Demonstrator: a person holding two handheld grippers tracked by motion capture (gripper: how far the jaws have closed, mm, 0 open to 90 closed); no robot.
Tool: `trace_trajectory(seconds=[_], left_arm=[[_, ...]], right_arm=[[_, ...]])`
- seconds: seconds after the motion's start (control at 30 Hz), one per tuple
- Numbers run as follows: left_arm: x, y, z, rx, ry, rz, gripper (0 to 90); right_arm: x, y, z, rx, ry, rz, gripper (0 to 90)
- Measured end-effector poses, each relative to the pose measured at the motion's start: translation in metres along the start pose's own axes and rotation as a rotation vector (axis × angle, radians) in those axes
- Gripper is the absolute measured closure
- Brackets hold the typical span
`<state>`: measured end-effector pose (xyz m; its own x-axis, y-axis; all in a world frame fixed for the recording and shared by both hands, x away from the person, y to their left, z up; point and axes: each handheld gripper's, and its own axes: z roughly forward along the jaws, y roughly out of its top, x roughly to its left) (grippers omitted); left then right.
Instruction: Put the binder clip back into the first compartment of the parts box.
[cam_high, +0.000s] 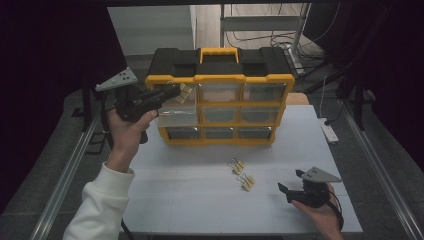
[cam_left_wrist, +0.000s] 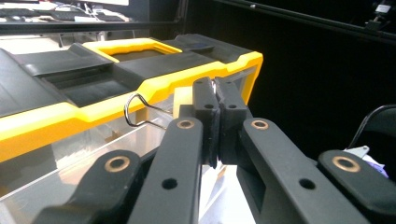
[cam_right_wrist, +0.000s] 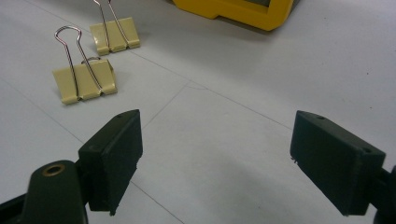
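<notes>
My left gripper (cam_high: 176, 92) is clamped on a cream binder clip (cam_high: 184, 93), held level at the top-left corner of the yellow-and-black drawer organizer (cam_high: 220, 75). Directly below the clip, the clear drawer (cam_high: 176, 119) of the left column is pulled out, its open top facing up; I can't tell whether anything lies in it yet. In the left gripper view the clip's wire loop (cam_left_wrist: 140, 112) sticks out sideways from the jaws, so its long axis runs across them. My right gripper (cam_high: 296, 182) rests on the bench (cam_high: 200, 200), jaws apart and holding nothing, nearer to the two binder clips (cam_high: 241, 174) lying just to its left.
</notes>
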<state>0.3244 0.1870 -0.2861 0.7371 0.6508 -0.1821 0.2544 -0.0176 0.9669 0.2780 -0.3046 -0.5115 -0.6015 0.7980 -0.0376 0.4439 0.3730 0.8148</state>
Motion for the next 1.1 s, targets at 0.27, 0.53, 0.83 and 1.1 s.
trace_trajectory(seconds=[0.27,0.53,0.83,1.1], left_arm=[[-0.002,-0.003,0.007,0.011,0.05,0.023,58.5],[-0.02,-0.009,0.005,0.001,-0.02,0.054,30.4],[-0.038,-0.022,0.0,0.017,-0.118,0.063,28.7],[-0.051,-0.043,0.005,0.053,-0.172,0.053,28.6]], right_arm=[[0.0,0.0,0.0,0.001,0.003,0.0,17.4],[0.0,0.0,0.0,0.002,0.003,-0.001,17.4],[0.0,0.0,0.0,0.003,0.0,-0.002,17.4],[0.0,0.0,0.0,0.004,0.001,-0.003,17.4]])
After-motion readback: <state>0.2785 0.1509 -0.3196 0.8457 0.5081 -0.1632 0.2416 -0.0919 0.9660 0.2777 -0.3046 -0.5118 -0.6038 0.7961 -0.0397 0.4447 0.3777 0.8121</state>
